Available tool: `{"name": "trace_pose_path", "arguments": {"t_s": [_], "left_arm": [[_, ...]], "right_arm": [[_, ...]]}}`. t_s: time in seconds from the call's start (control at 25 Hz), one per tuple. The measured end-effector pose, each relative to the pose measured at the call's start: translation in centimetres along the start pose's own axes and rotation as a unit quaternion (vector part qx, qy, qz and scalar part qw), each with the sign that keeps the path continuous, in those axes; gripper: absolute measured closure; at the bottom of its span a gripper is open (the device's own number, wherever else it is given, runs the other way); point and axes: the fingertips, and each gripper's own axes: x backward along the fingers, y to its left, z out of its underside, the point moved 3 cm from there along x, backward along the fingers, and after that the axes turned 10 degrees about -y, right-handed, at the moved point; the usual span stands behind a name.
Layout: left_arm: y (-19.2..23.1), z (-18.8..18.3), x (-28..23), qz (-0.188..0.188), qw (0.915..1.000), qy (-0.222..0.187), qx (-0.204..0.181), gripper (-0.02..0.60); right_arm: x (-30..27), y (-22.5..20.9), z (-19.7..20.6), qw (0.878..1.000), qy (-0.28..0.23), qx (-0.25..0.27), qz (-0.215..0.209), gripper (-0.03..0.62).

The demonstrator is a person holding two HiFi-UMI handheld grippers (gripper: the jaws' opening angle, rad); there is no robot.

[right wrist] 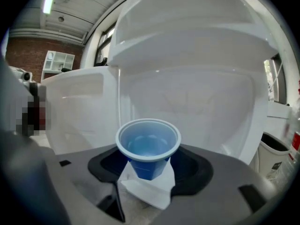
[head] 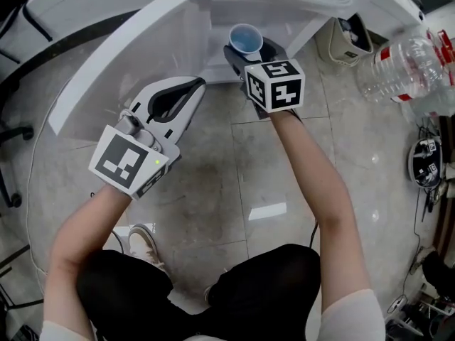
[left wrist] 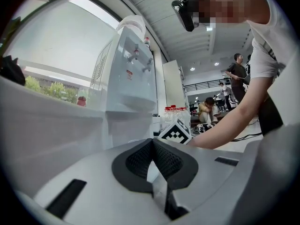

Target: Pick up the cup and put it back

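Nearest the person, the left gripper has its jaws pressed together with nothing between them, and it hangs idle to the side; further out, the right gripper has its jaws spread fairly wide and pinching the lower body of the small blue cup, dark pads on both sides of it, the rim standing upright above the jaws and the base sitting down in the gap between them; whether the base rests on anything below cannot be told from here. The cup looks like thin disposable plastic, so it is probably very light and its wall soft enough to buckle under a hard squeeze; the tapered, smooth sides could let it slide upward out of the pads if the pinch is too loose, and the rolled rim is likely the stiffest part; a hold low on the body, as it stands now, seems sound so long as the pressure stays gentle and the cup is kept level; it may hold a little liquid, though that is hard to confirm. Just beyond the jaws rises the white water dispenser, its recess right behind the cup.
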Motion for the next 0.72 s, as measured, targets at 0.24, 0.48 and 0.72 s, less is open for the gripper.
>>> {"name": "trace_pose_path", "arguments": {"t_s": [0.24, 0.48, 0.72], "left_arm": [[0.4, -0.8, 0.3, -0.004, 0.9999, 0.0, -0.01, 0.558], [0.2, -1.5, 1.1, 0.0, 0.9999, -0.012, -0.011, 0.558], [0.5, -3.8, 2.6, -0.013, 0.9989, -0.041, -0.018, 0.558]], "right_arm": [[4.8, 1.2, -1.8, 0.999, 0.01, -0.017, -0.036, 0.304], [11.3, 4.6, -3.0, 0.995, 0.012, -0.046, -0.091, 0.304], [18.0, 6.7, -5.2, 0.992, -0.025, -0.062, -0.105, 0.304]]}}
